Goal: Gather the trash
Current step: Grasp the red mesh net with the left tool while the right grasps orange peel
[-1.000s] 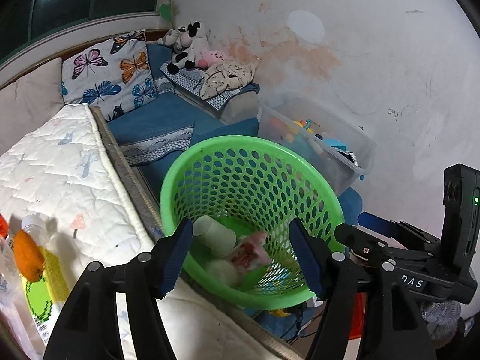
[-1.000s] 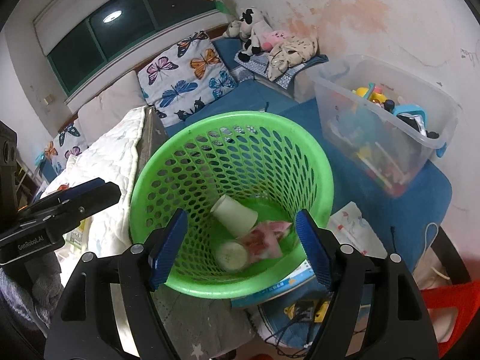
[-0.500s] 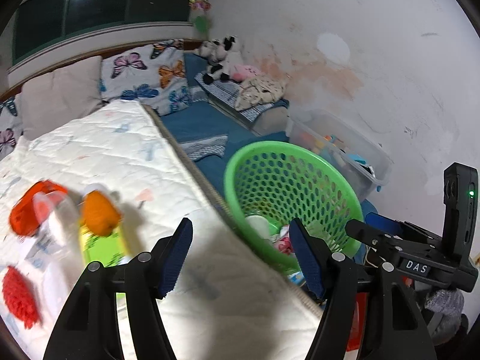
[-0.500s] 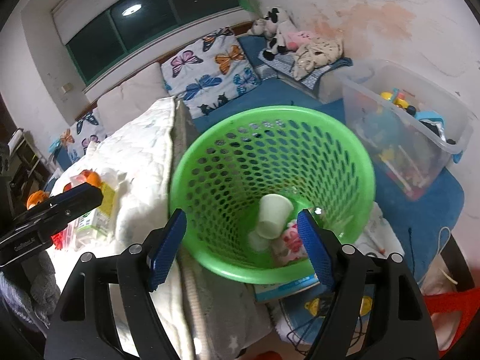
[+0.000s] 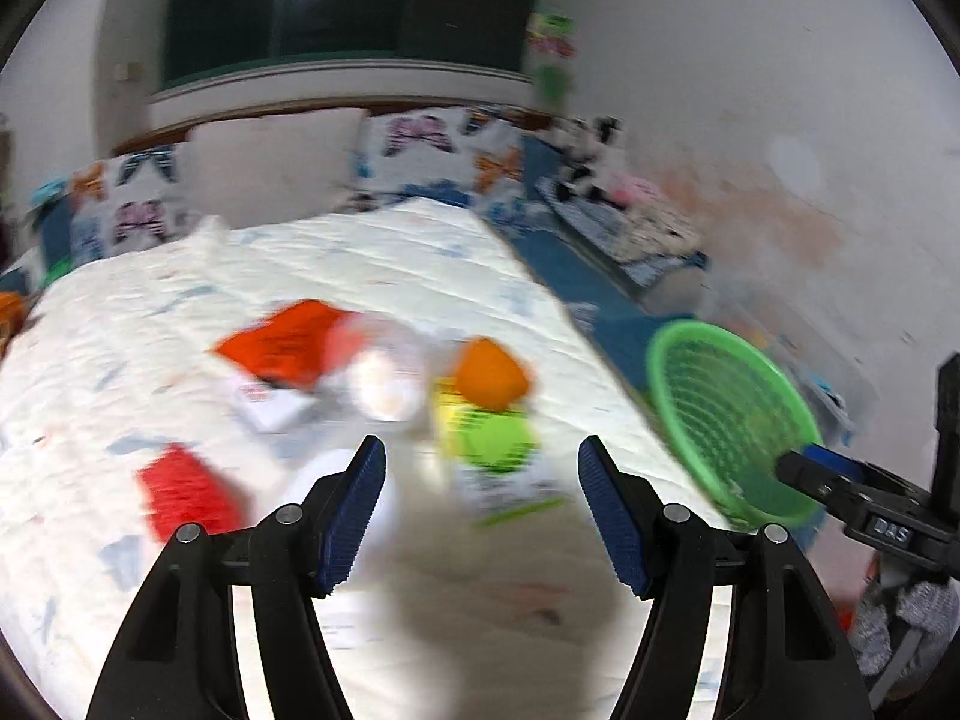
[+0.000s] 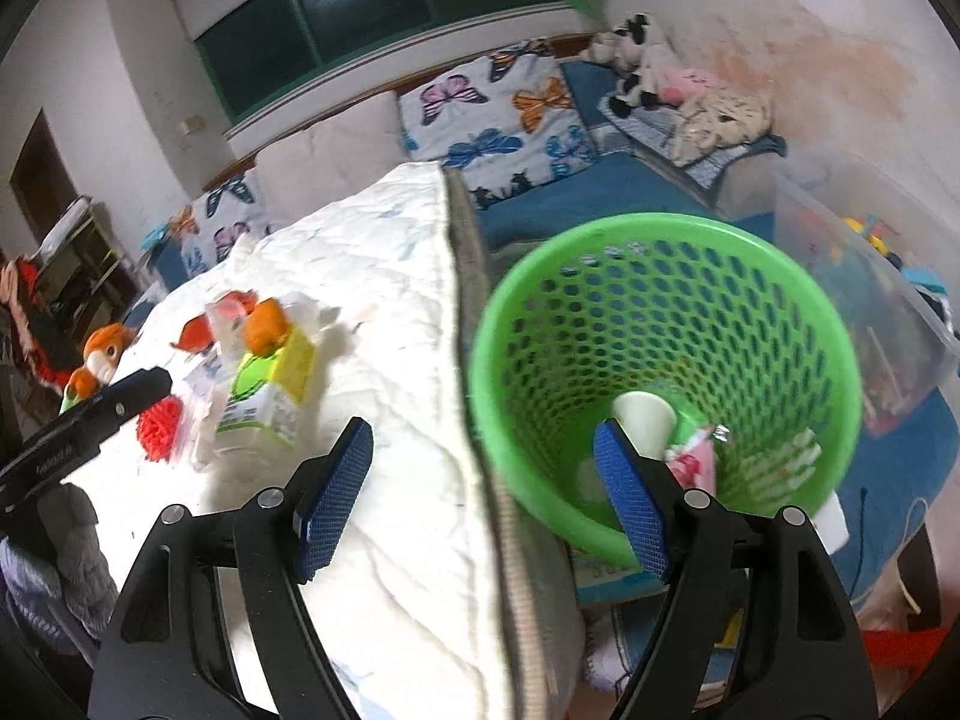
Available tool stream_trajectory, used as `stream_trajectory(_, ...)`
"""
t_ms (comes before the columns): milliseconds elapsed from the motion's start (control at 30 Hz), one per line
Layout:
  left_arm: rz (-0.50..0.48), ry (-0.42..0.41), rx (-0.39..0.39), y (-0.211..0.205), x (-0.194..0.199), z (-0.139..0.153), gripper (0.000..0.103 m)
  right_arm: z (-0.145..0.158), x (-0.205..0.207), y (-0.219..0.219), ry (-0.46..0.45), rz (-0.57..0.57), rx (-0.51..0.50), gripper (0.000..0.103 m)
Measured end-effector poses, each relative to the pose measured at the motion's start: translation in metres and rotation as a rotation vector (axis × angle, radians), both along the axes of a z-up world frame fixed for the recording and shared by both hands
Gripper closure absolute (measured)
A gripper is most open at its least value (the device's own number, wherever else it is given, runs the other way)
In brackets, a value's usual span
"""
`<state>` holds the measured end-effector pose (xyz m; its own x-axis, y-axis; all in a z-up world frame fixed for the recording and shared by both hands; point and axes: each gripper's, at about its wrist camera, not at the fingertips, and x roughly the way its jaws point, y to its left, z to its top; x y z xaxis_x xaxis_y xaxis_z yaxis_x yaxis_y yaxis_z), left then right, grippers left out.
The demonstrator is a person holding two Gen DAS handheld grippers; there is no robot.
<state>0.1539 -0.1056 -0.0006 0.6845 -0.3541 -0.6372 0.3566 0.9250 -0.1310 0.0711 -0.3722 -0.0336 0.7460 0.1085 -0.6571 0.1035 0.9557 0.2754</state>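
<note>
Two grippers in view, both w/ jaws apart and nothing between the blue pads. Left gripper [image 5: 480, 507] hangs over the white quilted mattress [image 5: 372, 276], pointed at a loose cluster of trash — left wrist view is motion-blurred, so details there are rough. Right wrist view is sharper: a green-and-yellow drink carton [image 6: 267, 390] lies on the mattress w/ an orange lump [image 6: 265, 324] just behind it, touching or nearly so; a spiky red ball [image 6: 159, 429] sits to the carton's left, and some clear plastic and orange-red wrapper bits [image 6: 195, 333] lie behind, too small to name. Right gripper [image 6: 480, 492] straddles the mattress edge: one finger over the quilt, the other in front of the green perforated basket [image 6: 660, 240]. Basket stands on the floor right beside the mattress, upright, and already holds a white paper cup [image 6: 645, 420] on its side plus a pink-and-white wrapper [image 6: 690, 468] next to it; a second pale round item sits lower, mostly hidden behind the finger. Behind the basket — a clear plastic storage bin [image 6: 870, 300] w/ toys inside, on blue floor mats. Butterfly-print cushions [image 6: 498, 114] line the far wall under a dark window, and a black-and-white plush cow [image 6: 630, 54] sits in the corner.
</note>
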Motion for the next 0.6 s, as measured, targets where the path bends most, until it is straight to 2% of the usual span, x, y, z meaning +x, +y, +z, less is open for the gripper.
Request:
stream_trajectory(200,0.193,-0.021,0.030,0.058,0.009,-0.001,0.039,0.003,0.017,0.028,0.001,0.070,-0.017,0.027)
stream_trajectory(367,0.317,0.021,0.058,0.098,0.026,-0.015,0.039,0.006,0.036,0.055,0.001,0.140,-0.044,0.027)
stream_trajectory(600,0.383,0.075,0.094,0.124,0.047,-0.036,0.038,0.012,0.067,0.091,-0.003,0.222,-0.100,0.031)
